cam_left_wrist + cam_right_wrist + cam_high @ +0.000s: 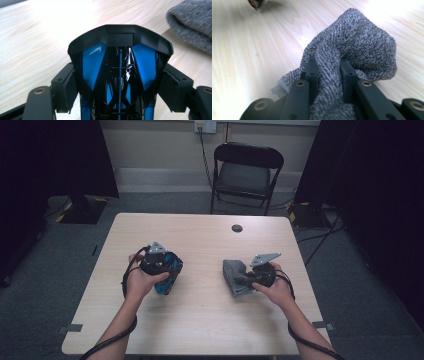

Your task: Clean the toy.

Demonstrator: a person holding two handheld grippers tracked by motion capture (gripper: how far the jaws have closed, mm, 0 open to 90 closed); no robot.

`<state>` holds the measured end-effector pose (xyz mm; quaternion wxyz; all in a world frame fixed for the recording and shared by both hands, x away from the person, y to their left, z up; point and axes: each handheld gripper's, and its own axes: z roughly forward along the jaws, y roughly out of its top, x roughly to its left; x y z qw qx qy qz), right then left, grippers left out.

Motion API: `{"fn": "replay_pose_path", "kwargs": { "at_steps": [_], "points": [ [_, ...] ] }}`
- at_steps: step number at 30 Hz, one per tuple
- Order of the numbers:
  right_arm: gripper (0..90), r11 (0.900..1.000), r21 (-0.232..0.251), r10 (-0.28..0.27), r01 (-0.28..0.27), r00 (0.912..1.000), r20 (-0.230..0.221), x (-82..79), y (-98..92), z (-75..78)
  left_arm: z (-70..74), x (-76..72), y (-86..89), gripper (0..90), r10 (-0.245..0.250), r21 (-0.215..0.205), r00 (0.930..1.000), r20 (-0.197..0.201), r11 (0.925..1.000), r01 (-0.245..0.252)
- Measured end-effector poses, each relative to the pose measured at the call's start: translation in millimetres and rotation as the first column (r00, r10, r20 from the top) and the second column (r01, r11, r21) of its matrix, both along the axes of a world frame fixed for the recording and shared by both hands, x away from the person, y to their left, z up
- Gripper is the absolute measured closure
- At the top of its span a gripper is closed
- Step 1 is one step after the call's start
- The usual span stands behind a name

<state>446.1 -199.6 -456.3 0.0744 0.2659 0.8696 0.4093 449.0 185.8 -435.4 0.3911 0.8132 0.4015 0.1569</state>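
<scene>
- High view, left of the round black table grommet [237, 228]: the left gripper [167, 279] clamps a glossy blue-and-black plastic object [168, 275]; its slick shell could slide out.
- Below the grommet, the right gripper [240, 279] pinches a grey terry cloth [235, 271]; loose folds could snag or pull free.

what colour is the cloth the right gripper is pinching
Grey, with a speckled looped terry texture. The cloth shows best in the right gripper view, clamped in the right gripper.
</scene>
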Motion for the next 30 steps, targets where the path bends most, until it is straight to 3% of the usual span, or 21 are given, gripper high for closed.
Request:
{"fn": "replay_pose_path", "kwargs": {
  "at_steps": [11,12,16,22,30],
  "points": [
    [72.8,0.998,-0.009,-0.064,0.064,0.9979,-0.015,5.8,-18.0,-7.3,-8.7,10.1,-2.8,25.4,0.020,0.007,0.9997,-0.012,0.9998,-0.020],
    [72.4,0.997,-0.026,-0.072,0.072,0.9973,-0.012,6.4,-18.4,-9.7,-13.3,12.3,-4.8,25.4,0.023,0.001,0.9995,-0.020,0.9997,-0.023],
    [71.5,0.996,-0.011,-0.089,0.088,0.9958,-0.024,8.8,-23.2,-14.7,-22.0,17.2,-7.6,25.4,0.028,-0.003,0.9991,-0.032,0.9996,-0.028],
    [70.0,0.993,-0.022,-0.114,0.114,0.9932,-0.023,11.4,-27.0,-18.2,-33.6,23.5,-9.7,25.3,0.036,0.011,0.9979,-0.054,0.9993,-0.036],
    [67.4,0.989,-0.002,-0.147,0.147,0.9888,-0.028,14.8,-32.1,-23.3,-50.1,28.5,-12.4,25.2,0.054,0.034,0.9957,-0.075,0.9981,-0.052]
  ]
}}
